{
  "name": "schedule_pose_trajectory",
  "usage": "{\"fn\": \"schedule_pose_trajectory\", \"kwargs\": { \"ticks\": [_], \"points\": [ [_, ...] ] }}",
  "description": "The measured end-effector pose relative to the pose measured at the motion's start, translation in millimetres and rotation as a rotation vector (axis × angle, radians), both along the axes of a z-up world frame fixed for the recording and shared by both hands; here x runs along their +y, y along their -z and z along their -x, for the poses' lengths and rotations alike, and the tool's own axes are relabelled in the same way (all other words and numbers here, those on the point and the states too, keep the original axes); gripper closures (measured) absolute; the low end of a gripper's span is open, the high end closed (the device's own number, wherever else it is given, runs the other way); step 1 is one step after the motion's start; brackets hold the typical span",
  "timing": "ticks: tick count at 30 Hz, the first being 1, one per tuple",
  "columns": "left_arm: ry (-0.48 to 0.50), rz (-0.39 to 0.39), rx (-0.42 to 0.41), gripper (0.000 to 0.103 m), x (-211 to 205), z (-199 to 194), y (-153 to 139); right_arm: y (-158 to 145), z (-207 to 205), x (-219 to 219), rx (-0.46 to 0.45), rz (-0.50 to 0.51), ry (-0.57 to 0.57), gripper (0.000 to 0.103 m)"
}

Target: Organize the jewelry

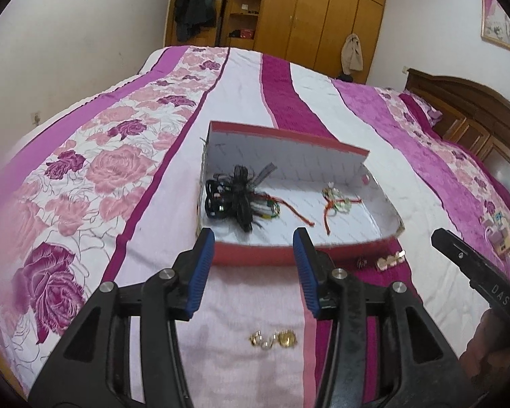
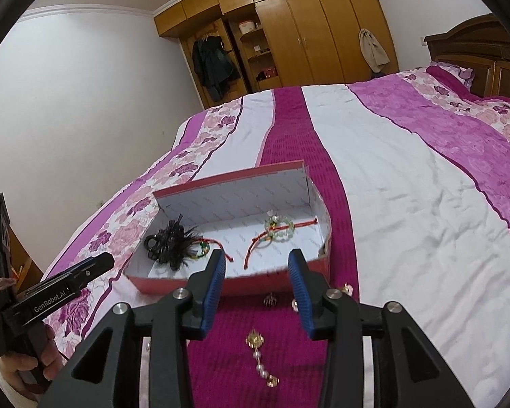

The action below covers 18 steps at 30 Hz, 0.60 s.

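A red cardboard box (image 1: 285, 156) with a white inside lies open on the bed. In it are a black hair piece (image 1: 236, 193) on the left and a red-cord bracelet with a pale green ring (image 1: 336, 200) on the right. My left gripper (image 1: 253, 241) hovers open before the box's near wall, holding nothing. Gold jewelry (image 1: 272, 338) lies on the cover beneath it. My right gripper (image 2: 256, 263) is also open and empty in front of the box (image 2: 248, 193). A gold earring with pearls (image 2: 260, 357) lies below it, with small gold pieces (image 2: 270, 301) by the box.
The floral pink and magenta bedspread (image 1: 95, 176) covers the whole bed. A gold hair clip (image 1: 389, 260) lies right of the box, and small trinkets (image 1: 499, 238) lie farther right. A hand (image 2: 23, 363) holds the left gripper. Wooden wardrobe (image 2: 306, 34) and headboard (image 2: 476, 51) stand behind.
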State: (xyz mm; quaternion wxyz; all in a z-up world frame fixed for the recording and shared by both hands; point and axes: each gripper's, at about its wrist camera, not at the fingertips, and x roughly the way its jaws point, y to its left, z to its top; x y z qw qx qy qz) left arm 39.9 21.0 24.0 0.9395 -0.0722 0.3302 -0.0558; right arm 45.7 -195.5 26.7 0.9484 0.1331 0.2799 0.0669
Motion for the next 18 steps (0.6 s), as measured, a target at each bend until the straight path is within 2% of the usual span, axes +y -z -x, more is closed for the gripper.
{"fn": "schedule_pose_trajectory", "kwargs": {
  "ticks": [10, 18],
  "points": [
    [0.041, -0.019, 0.068, 0.063, -8, 14, 17, 17, 20, 6, 0.054, -0.006, -0.028, 0.061],
    [0.071, -0.011, 0.155, 0.063, -13, 16, 40, 37, 25, 15, 0.117, 0.01, -0.073, 0.061]
  ]
}}
